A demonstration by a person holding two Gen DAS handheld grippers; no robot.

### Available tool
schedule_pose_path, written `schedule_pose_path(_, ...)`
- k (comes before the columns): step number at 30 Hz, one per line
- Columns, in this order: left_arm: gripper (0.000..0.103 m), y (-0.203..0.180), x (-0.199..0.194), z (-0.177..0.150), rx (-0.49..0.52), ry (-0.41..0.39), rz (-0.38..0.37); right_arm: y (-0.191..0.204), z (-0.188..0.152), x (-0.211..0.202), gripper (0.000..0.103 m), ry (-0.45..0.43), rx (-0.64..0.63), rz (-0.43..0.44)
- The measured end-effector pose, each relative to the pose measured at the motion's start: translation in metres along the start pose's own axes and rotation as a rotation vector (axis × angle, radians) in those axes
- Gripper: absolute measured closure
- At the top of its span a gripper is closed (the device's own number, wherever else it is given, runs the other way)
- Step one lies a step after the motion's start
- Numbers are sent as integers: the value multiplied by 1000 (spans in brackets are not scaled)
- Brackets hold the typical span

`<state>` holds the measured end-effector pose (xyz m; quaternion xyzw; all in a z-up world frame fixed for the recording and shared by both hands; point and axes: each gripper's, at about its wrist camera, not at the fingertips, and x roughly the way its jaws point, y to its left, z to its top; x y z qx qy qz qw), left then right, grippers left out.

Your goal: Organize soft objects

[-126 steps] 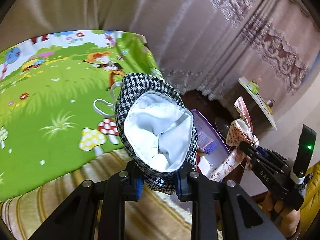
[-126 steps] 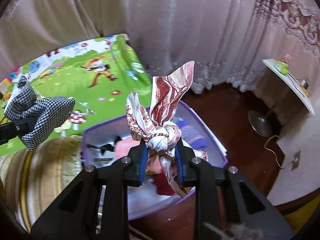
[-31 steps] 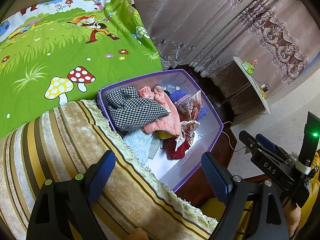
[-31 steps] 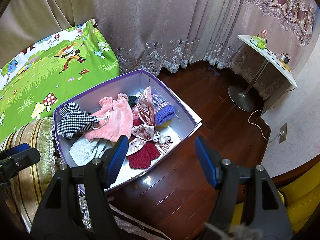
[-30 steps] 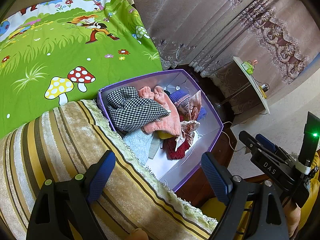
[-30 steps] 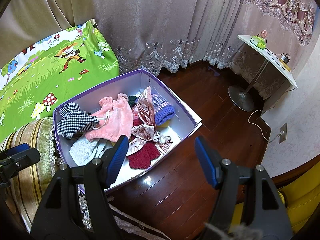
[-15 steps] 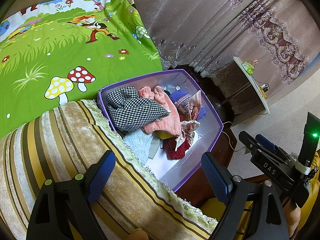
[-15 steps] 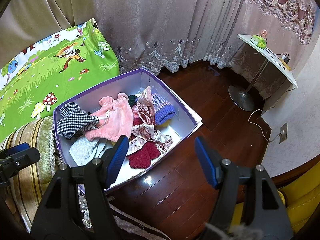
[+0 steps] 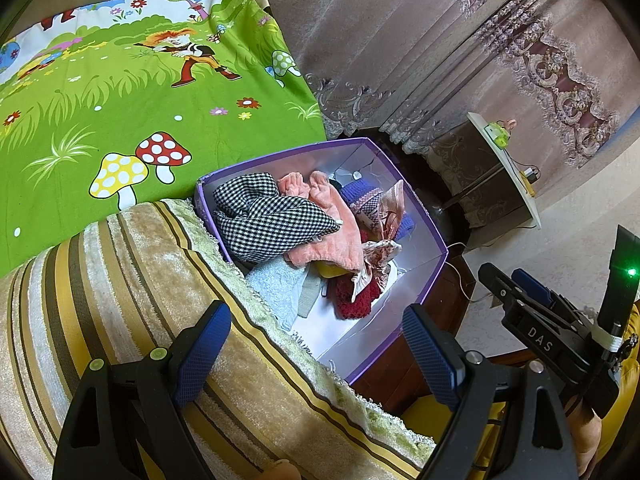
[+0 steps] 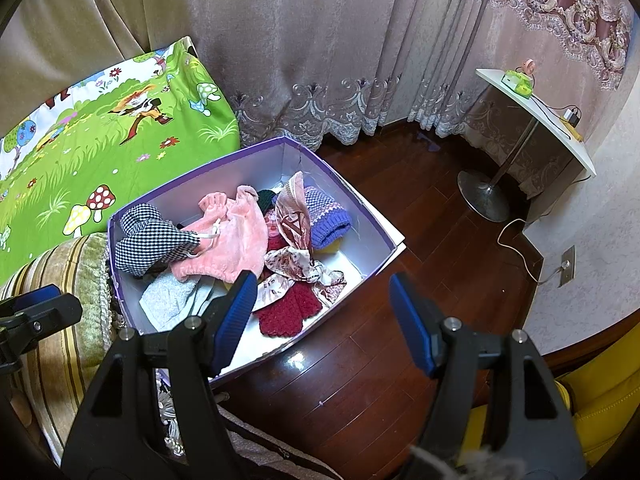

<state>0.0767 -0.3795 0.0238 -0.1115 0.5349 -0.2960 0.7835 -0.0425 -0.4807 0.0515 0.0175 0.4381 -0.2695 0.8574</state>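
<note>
Left hand-held gripper (image 9: 316,346), lower centre of the left wrist view: jaws wide apart, blue pads bare, nothing held, nothing touched. Hanging over a striped cushion (image 9: 120,280) and the near edge of the box.

Right hand-held gripper (image 10: 322,320), lower centre of the right wrist view: jaws apart, somewhat narrower than the left, empty. Left pad overlapping the near rim of the box in the picture; contact cannot be told. Also seen at lower right of the left wrist view, in a hand (image 9: 584,428), well apart from the box.

Purple box (image 10: 376,236) on dark wood floor (image 10: 420,240), centre of both views, pressed against the cushion and a green cartoon sheet (image 9: 120,92) at upper left.

Soft things all inside the box:
- checked cloth bag (image 10: 150,240), left end, lying partly on a pink fuzzy garment (image 10: 232,240)
- patterned scarf (image 10: 300,240), middle, one end standing up, rest spread toward the near wall
- blue-and-white knit hat (image 10: 326,220), right of the scarf
- red knit piece (image 10: 288,308), near wall, under the scarf
- pale blue-grey cloth (image 10: 168,300), near left corner

Curtains (image 10: 320,40) behind the box. White side table (image 10: 536,112) at right.
</note>
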Motion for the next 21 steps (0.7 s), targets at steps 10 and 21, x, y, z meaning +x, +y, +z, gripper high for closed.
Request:
schedule_pose_path(10, 13, 0, 1, 0, -1, 3, 3, 0, 0, 0, 31, 2, 1, 4)
schedule_pose_path(21, 11, -1, 4, 4, -3, 4, -9, 0, 1, 1, 31, 2, 4, 7)
